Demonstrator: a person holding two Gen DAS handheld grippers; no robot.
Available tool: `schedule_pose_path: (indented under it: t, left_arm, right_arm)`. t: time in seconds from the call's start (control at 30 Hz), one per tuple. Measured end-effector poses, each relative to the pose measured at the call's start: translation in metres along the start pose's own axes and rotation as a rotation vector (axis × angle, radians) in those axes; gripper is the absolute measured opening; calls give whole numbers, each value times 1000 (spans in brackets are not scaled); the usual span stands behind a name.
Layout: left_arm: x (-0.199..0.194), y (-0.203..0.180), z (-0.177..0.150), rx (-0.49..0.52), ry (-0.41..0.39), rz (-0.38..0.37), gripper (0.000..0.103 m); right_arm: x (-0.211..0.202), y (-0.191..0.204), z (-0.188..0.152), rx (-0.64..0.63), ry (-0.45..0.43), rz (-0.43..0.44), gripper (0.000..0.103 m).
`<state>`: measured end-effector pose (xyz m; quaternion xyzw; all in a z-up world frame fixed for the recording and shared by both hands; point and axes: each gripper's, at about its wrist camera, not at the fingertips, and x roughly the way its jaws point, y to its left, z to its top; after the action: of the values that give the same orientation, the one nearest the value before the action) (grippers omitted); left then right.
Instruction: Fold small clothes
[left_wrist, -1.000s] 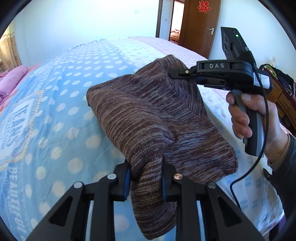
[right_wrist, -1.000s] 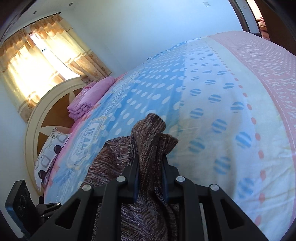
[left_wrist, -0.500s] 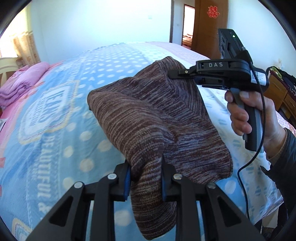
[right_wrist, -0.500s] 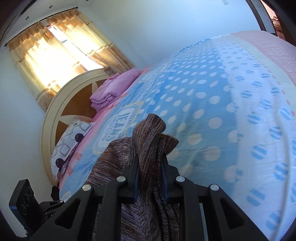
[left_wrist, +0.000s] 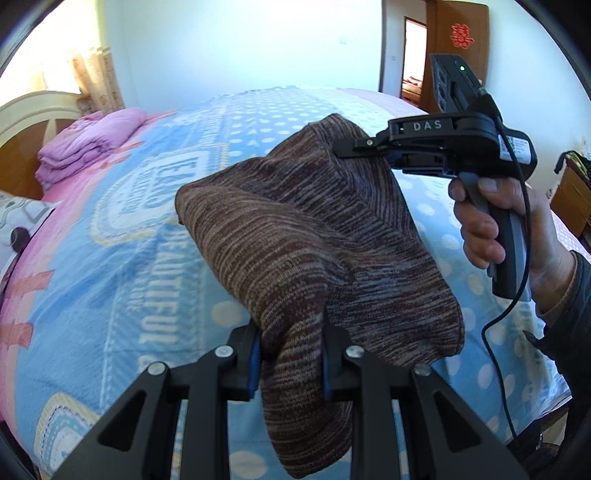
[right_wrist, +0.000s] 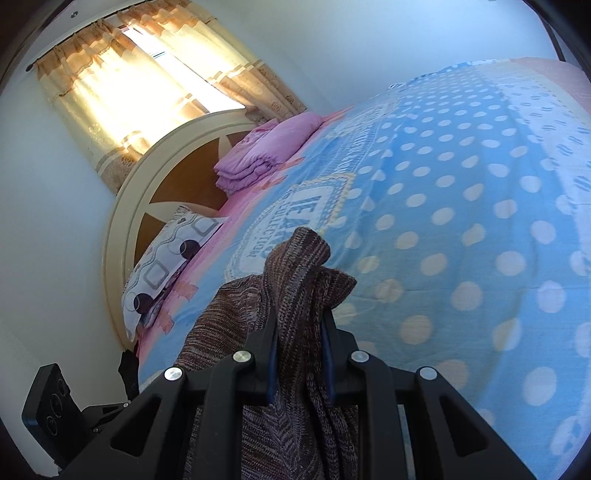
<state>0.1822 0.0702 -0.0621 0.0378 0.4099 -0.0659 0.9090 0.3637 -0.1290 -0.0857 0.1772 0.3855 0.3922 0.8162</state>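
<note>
The brown-and-tan striped knit garment (left_wrist: 295, 236) hangs doubled over in the air above the bed, bunched at both ends where my fingers pinch it, one loose end drooping below my left pads.

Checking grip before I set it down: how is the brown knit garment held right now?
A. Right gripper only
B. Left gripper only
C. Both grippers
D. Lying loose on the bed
C: the left gripper and right gripper each pinch the brown knit garment.
</note>
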Motion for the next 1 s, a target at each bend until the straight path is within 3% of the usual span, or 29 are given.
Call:
schedule_pose_path:
  t: [0.5, 0.73, 1.0]
  left_arm:
    - [-17, 42, -26, -71, -7, 105, 25]
    - [-10, 60, -51, -137, 32, 139, 25]
    - [-2, 73, -68, -173, 57, 132, 25]
  right_arm:
    - [85, 67, 3, -74, 108, 51, 19]
    - [132, 86, -4, -94, 176, 52, 19]
    - [178, 99, -16, -106, 237, 26, 19]
